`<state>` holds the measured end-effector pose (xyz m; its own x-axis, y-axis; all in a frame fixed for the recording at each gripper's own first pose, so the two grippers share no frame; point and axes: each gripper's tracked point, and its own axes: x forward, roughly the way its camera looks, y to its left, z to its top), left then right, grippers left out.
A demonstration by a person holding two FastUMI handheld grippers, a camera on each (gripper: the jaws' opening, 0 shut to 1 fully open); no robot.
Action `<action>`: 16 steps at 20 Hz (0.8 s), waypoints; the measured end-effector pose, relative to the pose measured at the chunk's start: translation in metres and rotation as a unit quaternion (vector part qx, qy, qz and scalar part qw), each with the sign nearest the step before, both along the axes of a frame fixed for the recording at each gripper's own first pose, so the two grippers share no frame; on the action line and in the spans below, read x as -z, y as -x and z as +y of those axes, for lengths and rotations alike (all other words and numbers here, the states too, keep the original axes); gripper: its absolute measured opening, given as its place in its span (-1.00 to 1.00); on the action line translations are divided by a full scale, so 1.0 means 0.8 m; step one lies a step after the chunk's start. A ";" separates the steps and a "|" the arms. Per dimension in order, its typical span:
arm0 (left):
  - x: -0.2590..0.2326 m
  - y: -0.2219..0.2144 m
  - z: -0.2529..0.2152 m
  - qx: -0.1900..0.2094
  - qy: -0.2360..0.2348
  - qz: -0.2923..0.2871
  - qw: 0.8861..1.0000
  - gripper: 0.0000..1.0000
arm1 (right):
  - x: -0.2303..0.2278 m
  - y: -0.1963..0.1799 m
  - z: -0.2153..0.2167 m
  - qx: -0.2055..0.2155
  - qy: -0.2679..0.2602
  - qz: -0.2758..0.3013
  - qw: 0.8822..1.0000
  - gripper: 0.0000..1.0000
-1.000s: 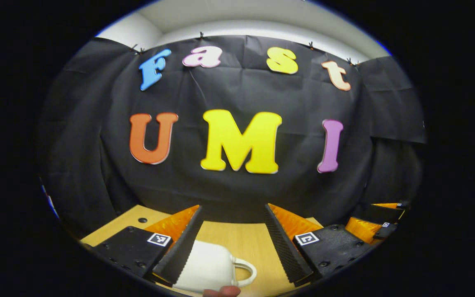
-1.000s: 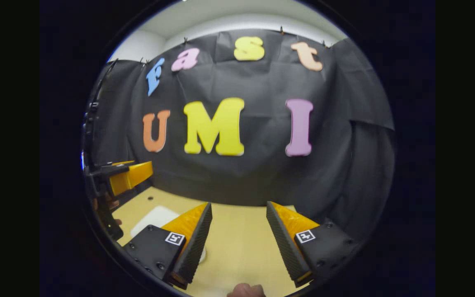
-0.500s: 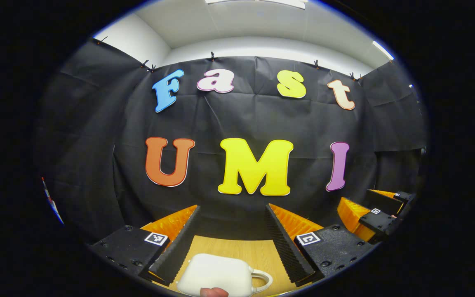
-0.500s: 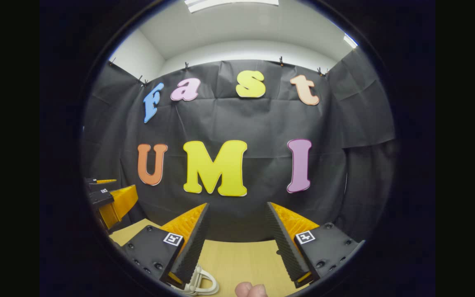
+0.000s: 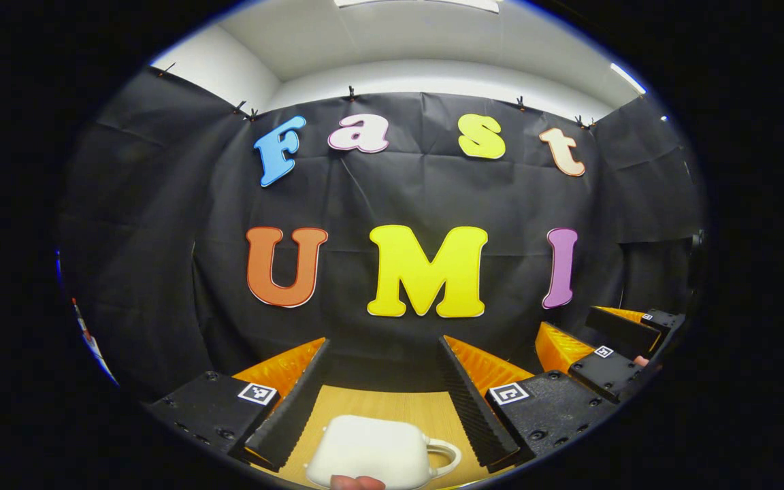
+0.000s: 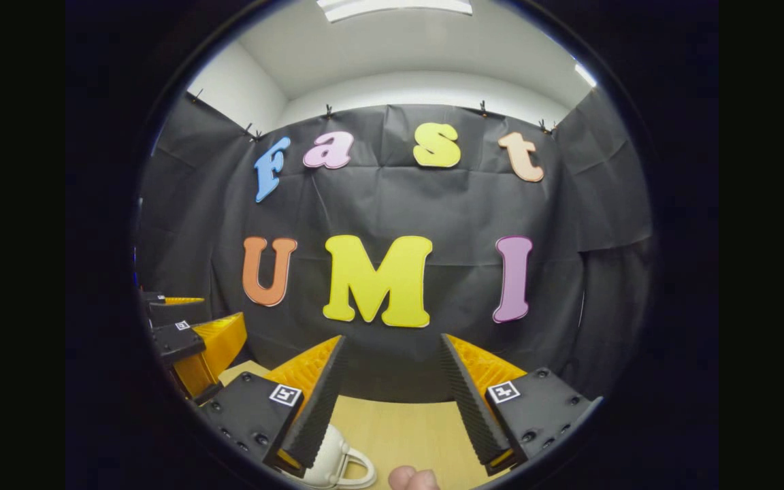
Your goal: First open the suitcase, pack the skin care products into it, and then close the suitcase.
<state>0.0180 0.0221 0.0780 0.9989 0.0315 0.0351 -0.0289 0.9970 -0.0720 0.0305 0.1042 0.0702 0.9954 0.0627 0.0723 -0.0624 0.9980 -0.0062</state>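
In the left gripper view, a fingertip (image 5: 356, 482) is seen at the bottom edge, just before a small white suitcase (image 5: 368, 452) of smooth, rounded shape with a looped handle, laid closed on the pale wood-grain table (image 5: 392, 407). The left gripper (image 5: 384, 389) is held above it, its ribbed jaws spread apart with nothing between. The right gripper (image 5: 599, 340) is seen farther off. In the right gripper view, the right gripper (image 6: 392, 389) is likewise held apart, the suitcase (image 6: 329, 464) lying low beside its left finger.
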 end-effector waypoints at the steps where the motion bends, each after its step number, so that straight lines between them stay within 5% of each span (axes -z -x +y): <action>1: 0.001 0.001 -0.001 0.002 -0.001 0.002 1.000 0.94 | 0.002 0.000 0.000 0.000 0.001 0.003 1.000 0.60; 16: 0.005 0.006 0.001 -0.002 -0.005 0.002 1.000 0.94 | 0.023 -0.001 0.011 -0.016 0.013 0.026 0.999 0.61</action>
